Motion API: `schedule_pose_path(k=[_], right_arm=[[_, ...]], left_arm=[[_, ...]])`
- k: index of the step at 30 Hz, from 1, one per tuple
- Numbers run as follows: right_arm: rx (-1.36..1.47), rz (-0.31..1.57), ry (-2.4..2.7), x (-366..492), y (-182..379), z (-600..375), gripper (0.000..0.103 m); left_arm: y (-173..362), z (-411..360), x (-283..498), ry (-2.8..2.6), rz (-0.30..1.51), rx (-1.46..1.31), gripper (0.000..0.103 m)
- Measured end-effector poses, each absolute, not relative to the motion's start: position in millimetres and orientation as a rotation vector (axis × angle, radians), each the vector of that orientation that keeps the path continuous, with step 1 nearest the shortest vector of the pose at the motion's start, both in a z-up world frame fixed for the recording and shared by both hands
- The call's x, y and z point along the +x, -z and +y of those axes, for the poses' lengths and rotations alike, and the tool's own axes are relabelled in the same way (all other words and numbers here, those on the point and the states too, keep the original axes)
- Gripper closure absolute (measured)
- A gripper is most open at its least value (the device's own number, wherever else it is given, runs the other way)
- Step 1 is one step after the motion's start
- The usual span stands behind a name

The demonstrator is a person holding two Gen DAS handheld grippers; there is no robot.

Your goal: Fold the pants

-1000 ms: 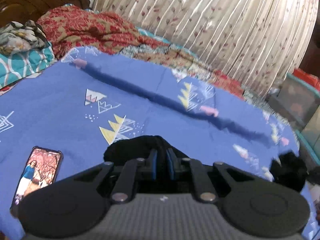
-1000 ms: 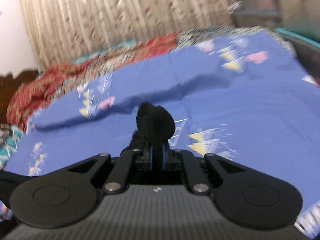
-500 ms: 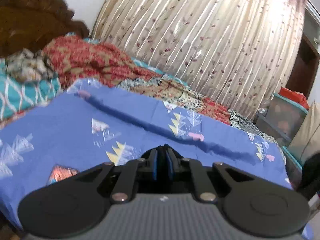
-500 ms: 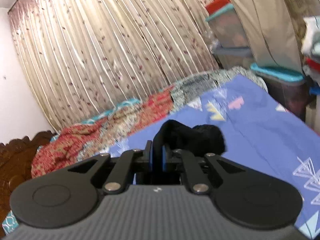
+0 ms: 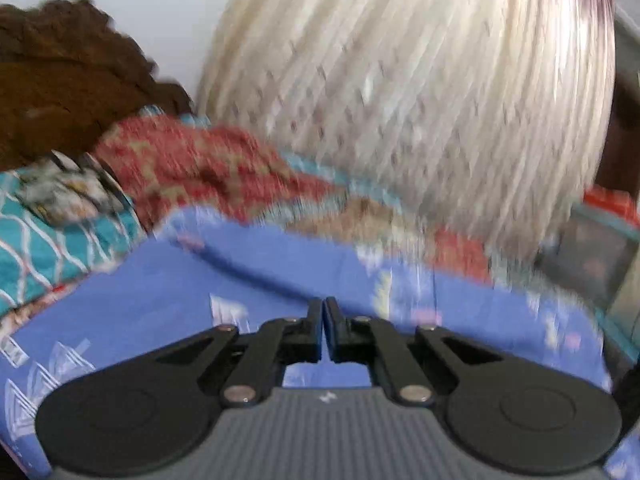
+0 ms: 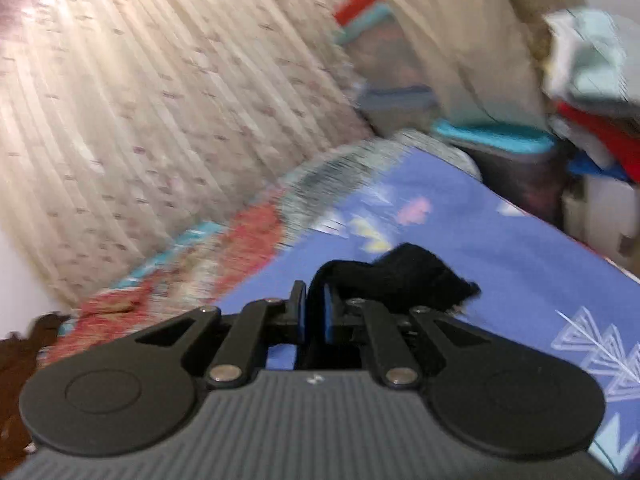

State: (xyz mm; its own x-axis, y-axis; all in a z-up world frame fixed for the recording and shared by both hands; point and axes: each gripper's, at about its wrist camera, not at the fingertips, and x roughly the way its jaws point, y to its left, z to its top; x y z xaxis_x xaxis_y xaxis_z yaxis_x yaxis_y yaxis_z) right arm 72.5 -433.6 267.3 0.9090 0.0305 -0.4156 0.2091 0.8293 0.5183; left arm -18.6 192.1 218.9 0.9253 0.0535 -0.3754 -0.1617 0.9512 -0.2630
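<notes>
**One gripper holds the black pants, the other holds nothing**

Two sets of jaws show. The right gripper [image 6: 315, 308] has its jaws clamped on a bunched fold of the black pants [image 6: 404, 280], which spills rumpled toward lower centre-right above the blue bedsheet [image 6: 520, 264]. The left gripper [image 5: 323, 322] has its jaws pressed together, gripping nothing, over the bedsheet; the curtain [image 5: 420, 80] fills the blurred upper frame.

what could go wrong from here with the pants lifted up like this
1. The right gripper pinches only a small bunch of the black pants, so the cloth could slip out mid-lift.
2. The left gripper is shut with no cloth visible between its fingers; if it has lost its corner, the pants would hang from one side and fold crooked.
3. Both views are blurred from fast motion above the blue bedsheet, so the cloth may land bunched.
</notes>
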Motion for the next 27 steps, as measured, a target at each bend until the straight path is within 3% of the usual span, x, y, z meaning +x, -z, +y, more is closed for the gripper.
schedule_pose_path(k=[3, 5, 7, 9, 11, 13, 14, 15, 17, 18, 23, 25, 27], right_arm=[[0.588, 0.461, 0.26, 82, -228, -458, 0.082], [0.568, 0.515, 0.324, 86, -200, -475, 0.075], [0.563, 0.551, 0.351, 86, -179, -489, 0.075], [0.576, 0.578, 0.366, 84, -163, -502, 0.074], [0.601, 0.615, 0.374, 81, -149, -515, 0.072], [0.605, 0.656, 0.395, 85, -133, -524, 0.069], [0.606, 0.673, 0.405, 86, -125, -528, 0.067], [0.607, 0.688, 0.407, 86, -120, -527, 0.062], [0.593, 0.724, 0.402, 95, -109, -529, 0.057], [0.578, 0.737, 0.4, 103, -102, -528, 0.056], [0.608, 0.773, 0.325, 152, -75, -515, 0.051], [0.614, 0.798, 0.306, 180, -59, -503, 0.042], [0.588, 0.829, 0.324, 205, -41, -491, 0.041]], left_arm=[[-183, 176, 7, -0.071, 0.499, -0.228, 0.095], [-158, 171, 24, -0.052, 0.597, -0.221, 0.083], [-136, 168, 37, -0.052, 0.674, -0.221, 0.04], [-118, 167, 49, -0.045, 0.727, -0.226, 0.016], [-102, 166, 60, -0.016, 0.764, -0.226, 0.004], [-83, 159, 76, -0.02, 0.839, -0.232, 0.001], [-75, 157, 84, -0.024, 0.87, -0.236, 0.002], [-67, 152, 92, -0.016, 0.889, -0.236, 0.01], [-56, 141, 103, -0.004, 0.916, -0.212, 0.058], [-51, 135, 108, -0.011, 0.939, -0.192, 0.098], [-73, 140, 101, -0.082, 0.833, -0.244, 0.101], [-88, 150, 95, -0.114, 0.78, -0.262, 0.101], [-96, 160, 92, -0.142, 0.75, -0.271, 0.101]])
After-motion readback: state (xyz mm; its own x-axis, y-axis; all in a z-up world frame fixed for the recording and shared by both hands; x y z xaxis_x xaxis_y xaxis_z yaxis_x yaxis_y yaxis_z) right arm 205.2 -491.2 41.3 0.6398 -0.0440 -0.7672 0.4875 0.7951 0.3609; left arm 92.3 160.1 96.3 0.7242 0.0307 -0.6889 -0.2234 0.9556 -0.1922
